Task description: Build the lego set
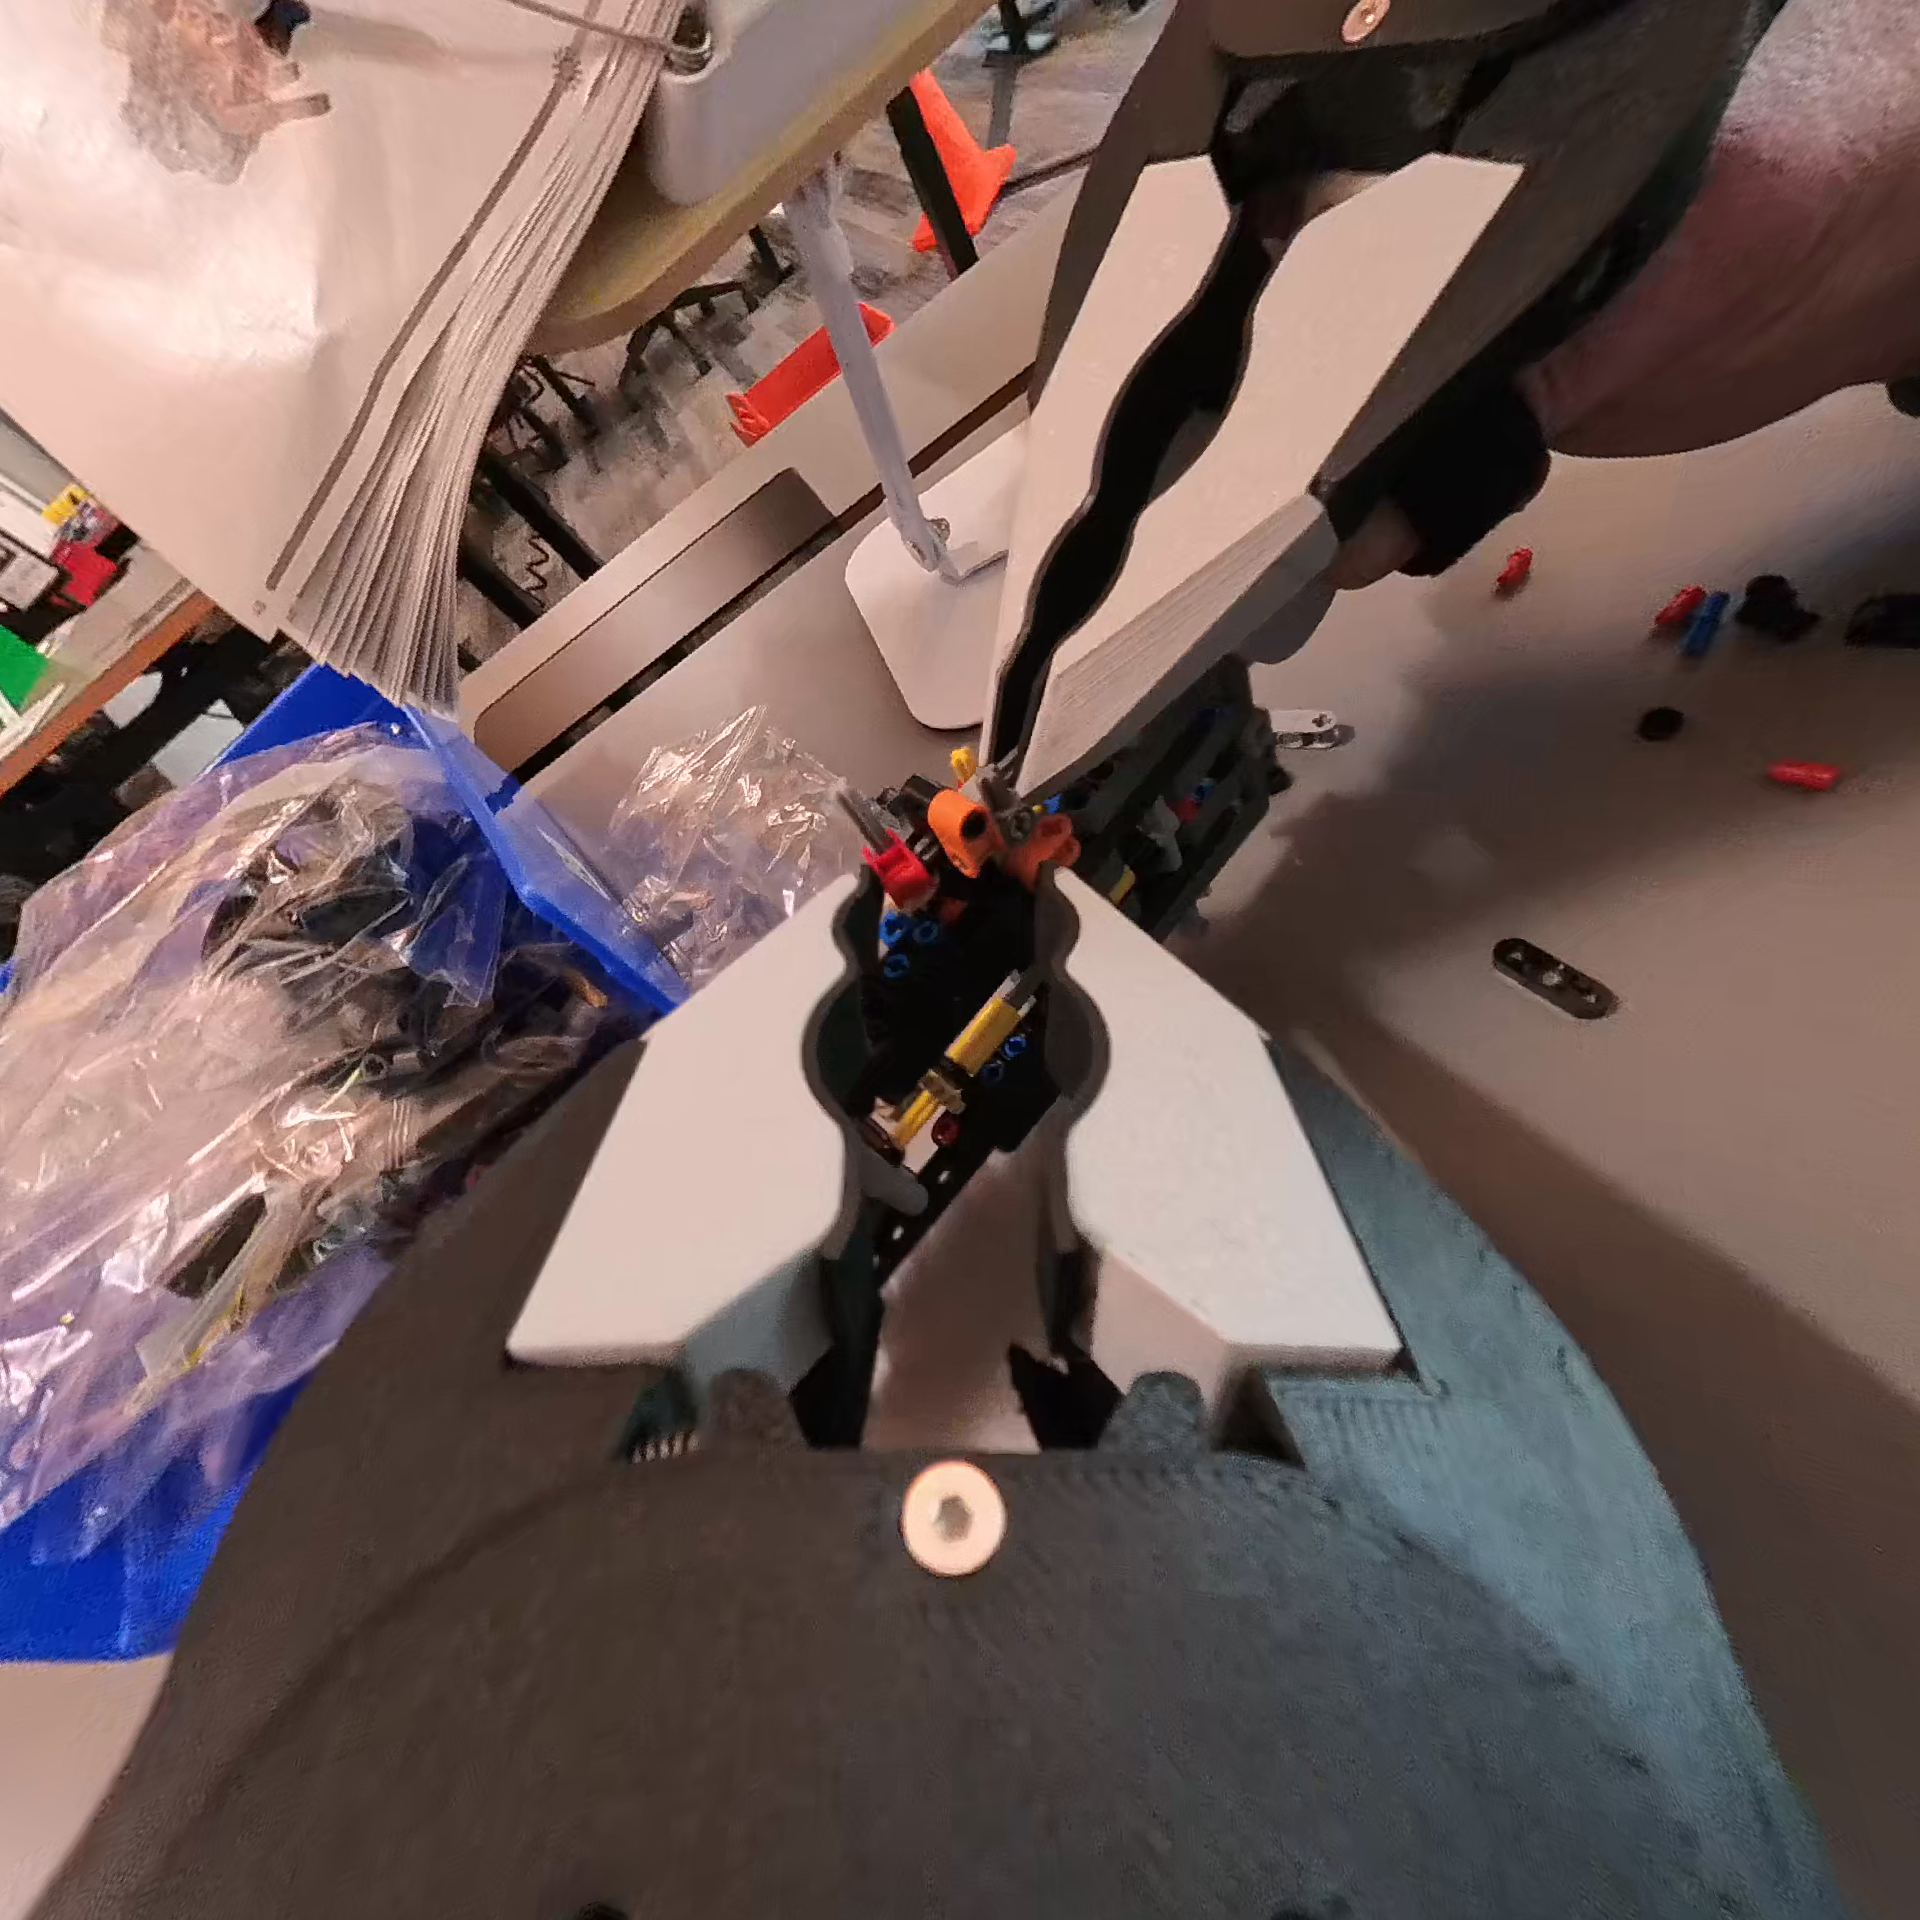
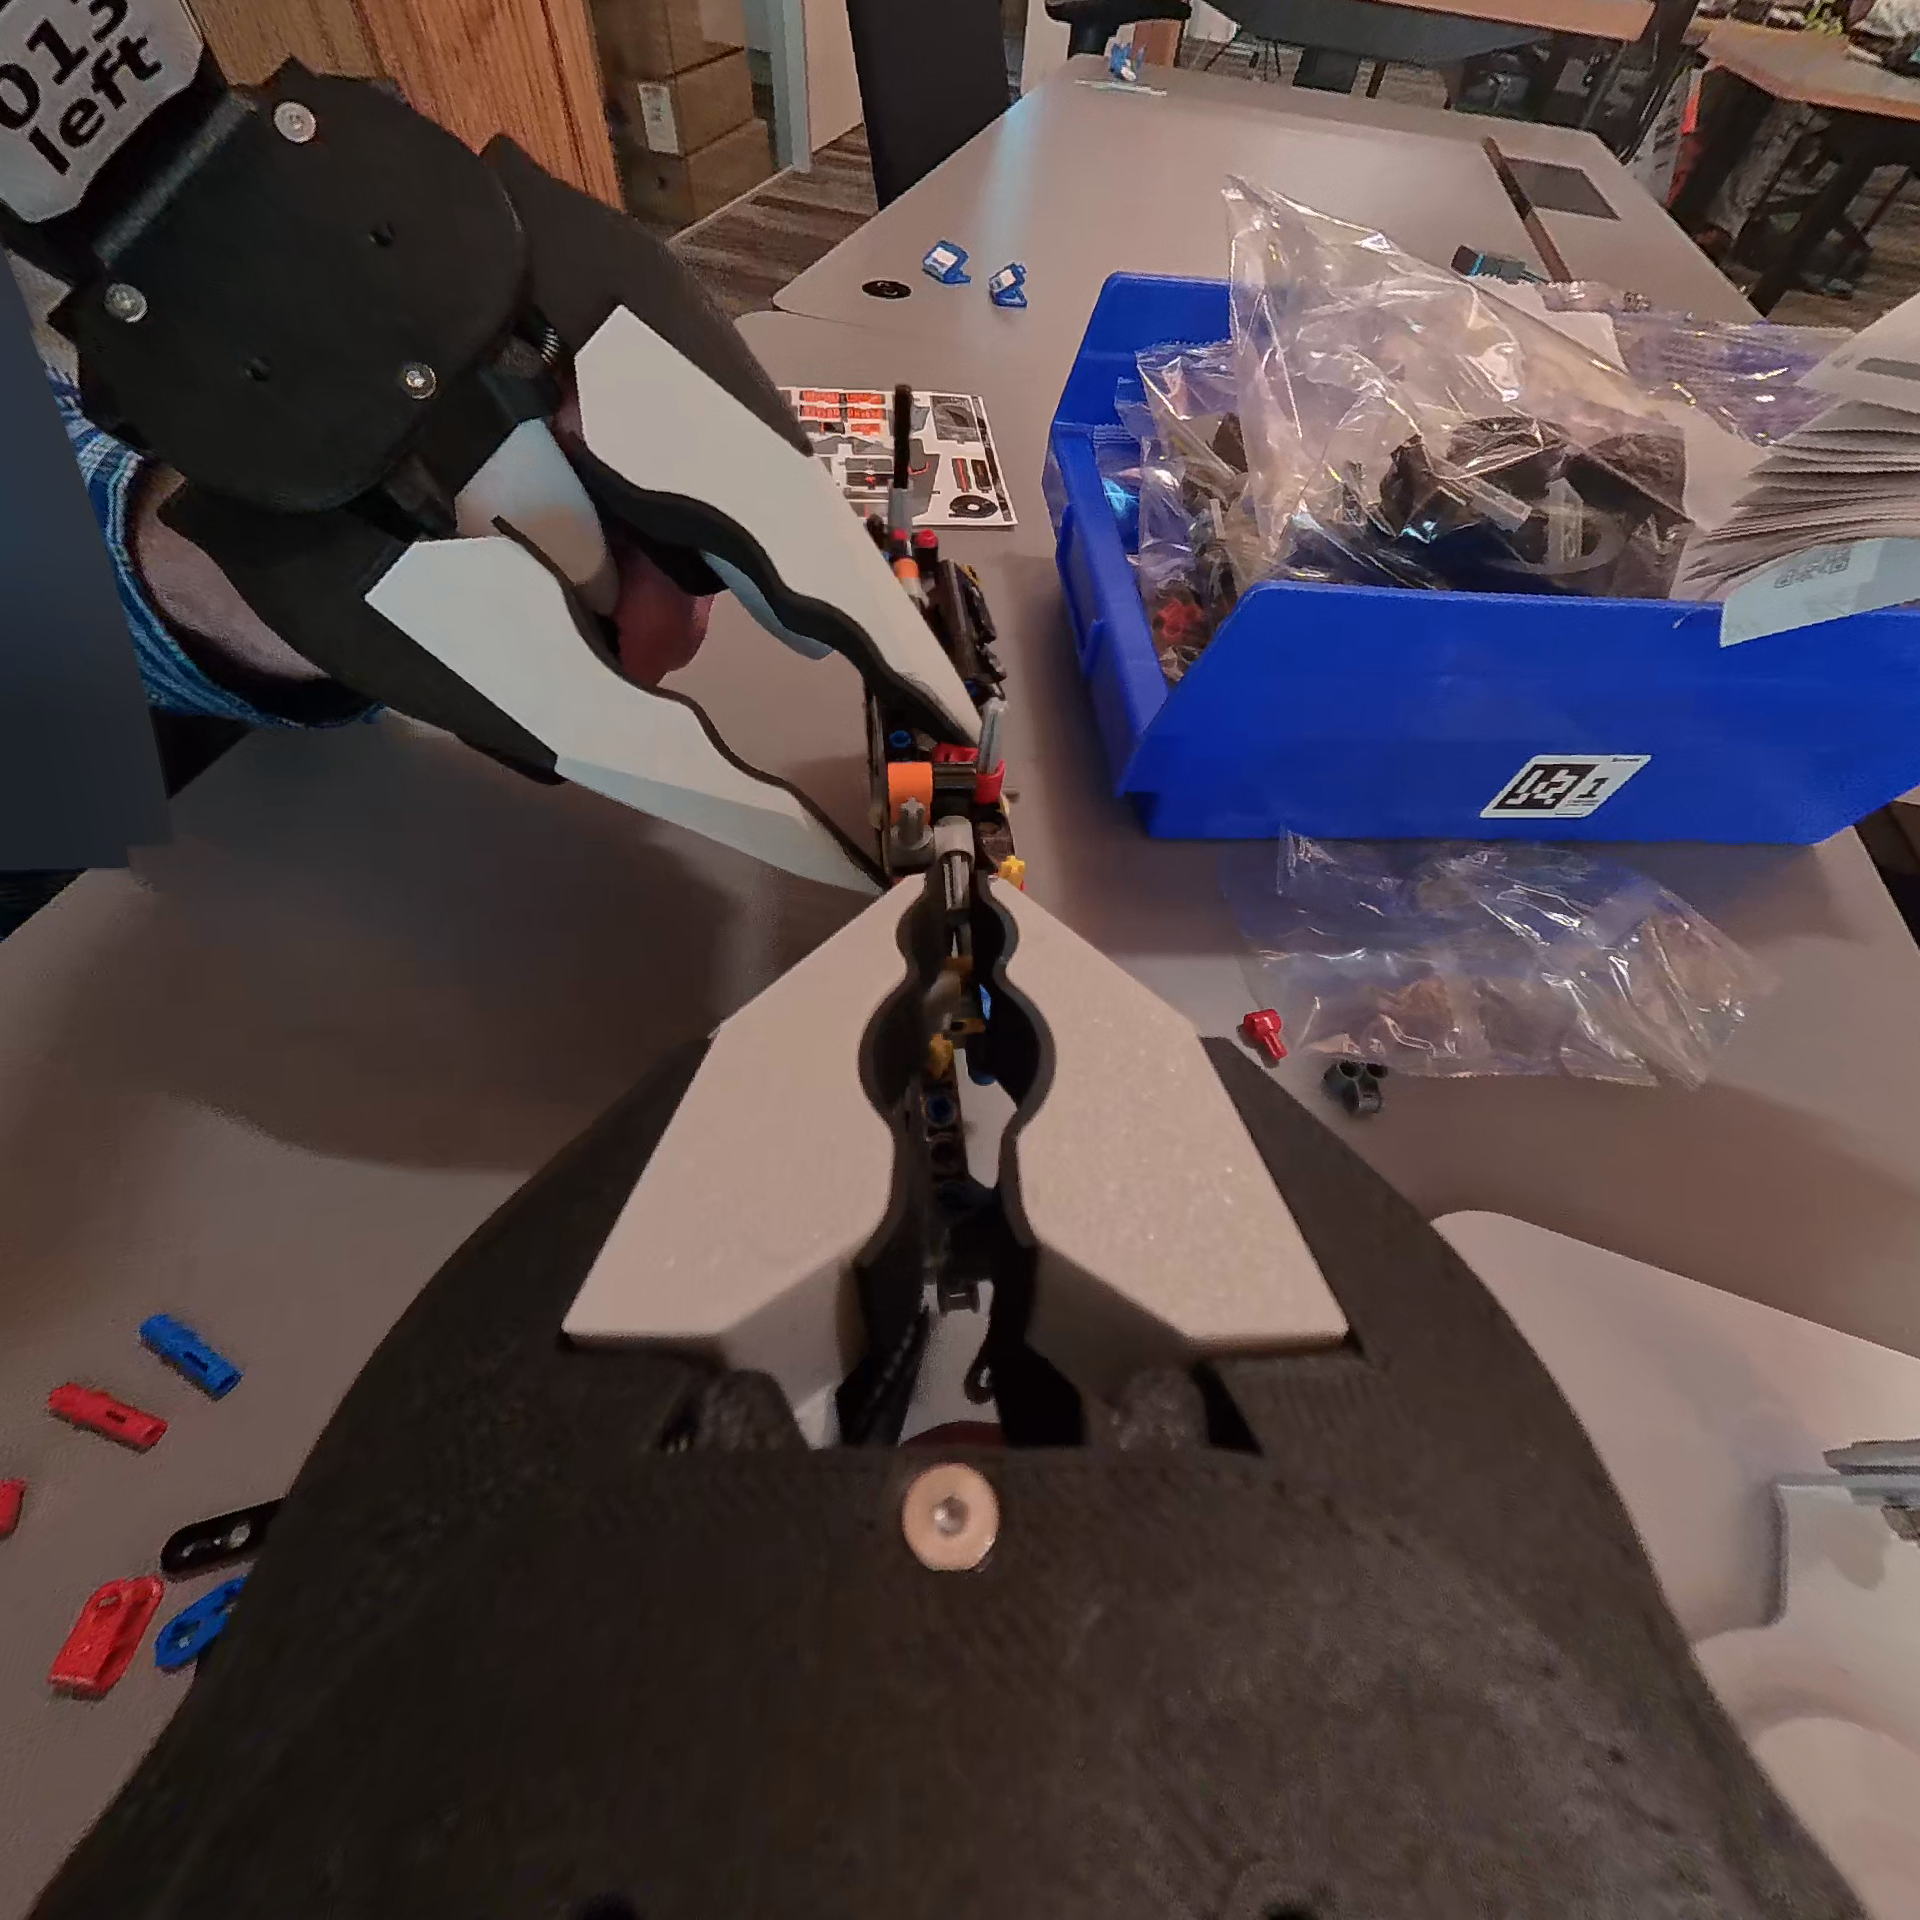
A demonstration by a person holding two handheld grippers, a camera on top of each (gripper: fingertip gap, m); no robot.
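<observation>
A long black lego assembly (image 1: 966, 997) with orange, red, yellow and blue parts lies on the grey table (image 1: 1558, 1195). My left gripper (image 1: 961, 883) is shut around it, the frame sitting between both pads. In the right wrist view the left gripper (image 2: 930, 805) comes in from the upper left and clamps the same assembly (image 2: 940, 790). My right gripper (image 2: 961, 891) is shut on a thin grey axle piece (image 2: 956, 847) at the assembly's near end, next to the orange connector (image 2: 909, 784). In the left wrist view the right gripper (image 1: 1003, 795) reaches down from the upper right.
A blue bin (image 2: 1455, 707) full of plastic bags (image 2: 1403, 436) stands to the right, with another bag (image 2: 1486, 966) in front of it. A sticker sheet (image 2: 935, 457) lies behind the assembly. Loose red and blue pins (image 2: 192, 1351) and a black beam (image 1: 1553, 977) are scattered. A manual (image 1: 468, 364) overhangs the bin. Left and right tips are no more than a few centimetres apart.
</observation>
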